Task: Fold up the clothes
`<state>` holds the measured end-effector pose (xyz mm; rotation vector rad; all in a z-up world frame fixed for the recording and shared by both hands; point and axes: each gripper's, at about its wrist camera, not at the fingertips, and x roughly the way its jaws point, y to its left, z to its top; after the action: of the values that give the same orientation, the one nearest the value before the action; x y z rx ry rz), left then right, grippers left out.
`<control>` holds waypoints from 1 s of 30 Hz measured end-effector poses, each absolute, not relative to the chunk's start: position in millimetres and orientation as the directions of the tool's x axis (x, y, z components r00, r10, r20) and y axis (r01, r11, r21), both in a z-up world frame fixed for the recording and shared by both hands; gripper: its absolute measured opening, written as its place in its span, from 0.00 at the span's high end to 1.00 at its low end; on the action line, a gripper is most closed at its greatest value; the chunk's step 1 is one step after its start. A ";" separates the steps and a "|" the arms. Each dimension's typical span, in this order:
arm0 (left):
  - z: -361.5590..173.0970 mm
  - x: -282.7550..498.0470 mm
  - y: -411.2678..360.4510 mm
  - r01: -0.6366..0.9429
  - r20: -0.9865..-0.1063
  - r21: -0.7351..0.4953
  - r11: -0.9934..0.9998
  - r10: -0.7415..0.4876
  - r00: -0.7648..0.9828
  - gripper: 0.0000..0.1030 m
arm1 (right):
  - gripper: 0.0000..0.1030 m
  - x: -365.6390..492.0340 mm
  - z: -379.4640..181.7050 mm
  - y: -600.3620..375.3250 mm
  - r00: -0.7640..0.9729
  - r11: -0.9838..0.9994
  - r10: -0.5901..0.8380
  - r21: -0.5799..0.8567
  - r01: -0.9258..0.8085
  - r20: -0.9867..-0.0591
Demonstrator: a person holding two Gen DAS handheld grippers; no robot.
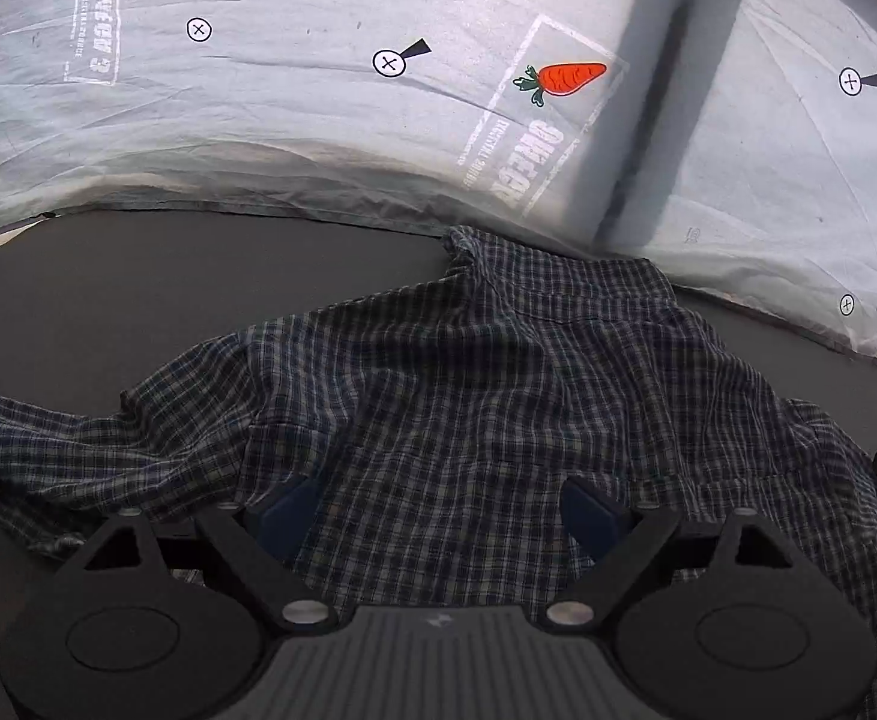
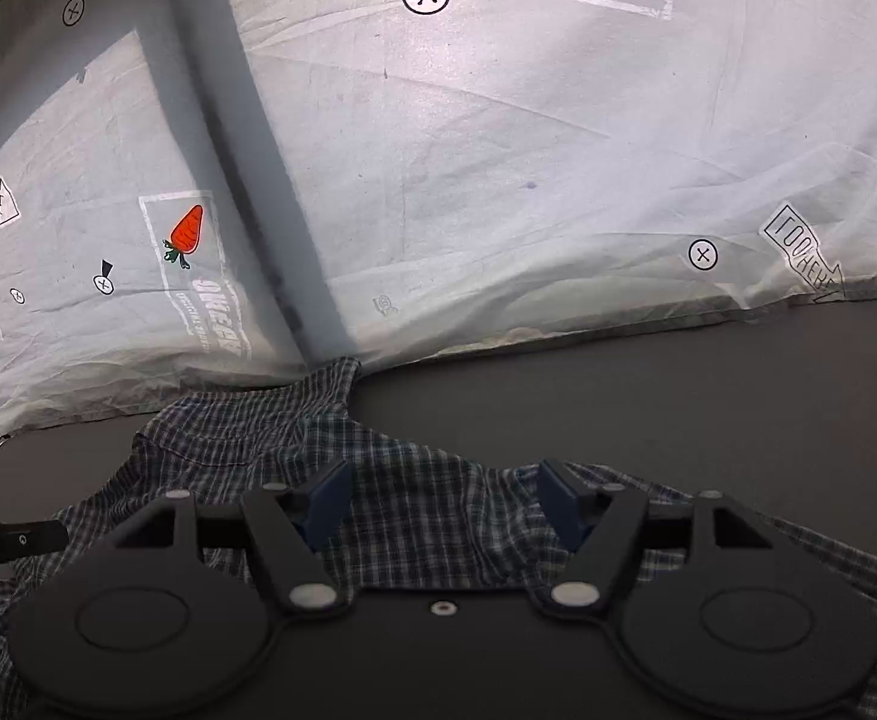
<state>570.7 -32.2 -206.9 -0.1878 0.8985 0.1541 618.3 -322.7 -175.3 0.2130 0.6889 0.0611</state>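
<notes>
A dark blue and white checked shirt (image 1: 468,384) lies spread and rumpled on a dark grey table (image 1: 138,300), its collar end pointing toward the far sheet. My left gripper (image 1: 438,510) hovers over the shirt's middle with its blue pads wide apart and nothing pinched between them. In the right wrist view the same shirt (image 2: 258,438) lies below and left. My right gripper (image 2: 441,495) is open above its near edge, pads apart, only loose cloth beneath. The tip of the other gripper shows at each view's edge.
A pale grey sheet (image 1: 318,120) printed with carrots, crossed circles and stamped lettering hangs behind the table, meeting its far edge. A dark fold or shadow (image 2: 258,180) runs down the sheet. Bare tabletop (image 2: 678,390) lies to the right of the shirt.
</notes>
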 end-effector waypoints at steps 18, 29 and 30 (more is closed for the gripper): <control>-281.1 420.4 -92.8 -0.183 -0.867 0.026 0.983 0.113 0.486 0.00 | 0.07 367.3 -218.2 -469.8 0.666 0.919 -0.106 0.183 0.349 -0.738; -281.3 420.5 -97.1 -0.260 -0.863 0.026 0.965 0.152 0.481 0.00 | 0.02 376.7 -238.1 -558.3 0.618 0.798 -0.290 0.172 0.578 -0.731; -281.3 420.7 -97.3 -0.263 -0.863 0.026 0.965 0.154 0.481 0.00 | 0.02 380.3 -239.7 -566.4 0.607 0.760 -0.333 0.175 0.625 -0.722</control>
<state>420.7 -97.3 -281.3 -0.1151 1.0390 0.2547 380.3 -566.4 -239.7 0.4396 0.7277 -0.5746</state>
